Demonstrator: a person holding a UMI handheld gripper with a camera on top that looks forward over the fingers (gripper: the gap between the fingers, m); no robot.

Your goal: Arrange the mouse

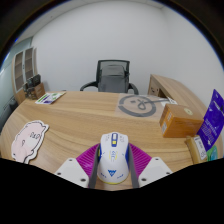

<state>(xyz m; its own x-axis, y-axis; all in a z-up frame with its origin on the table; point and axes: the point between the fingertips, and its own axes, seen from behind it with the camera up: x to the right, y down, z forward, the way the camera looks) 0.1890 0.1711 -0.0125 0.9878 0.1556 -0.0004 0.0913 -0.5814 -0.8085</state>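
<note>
A white mouse (pixel 113 152) with blue and yellow markings sits between my two fingers, its nose pointing away from me. My gripper (pixel 113 168) is shut on it: the magenta pads (pixel 86 162) press on its left and right sides. It is over the near part of the wooden table (pixel 80 120). I cannot tell whether it is lifted or resting on the table. A round grey mouse mat (pixel 133 104) with a dark pattern lies beyond the fingers, toward the table's far right.
A wooden box (pixel 183 120) stands right of the fingers, with a purple box (pixel 213 122) beside it. A white cat-shaped mat (pixel 30 140) lies to the left. Papers (pixel 48 97) lie at the far left. An office chair (pixel 112 75) stands behind the table.
</note>
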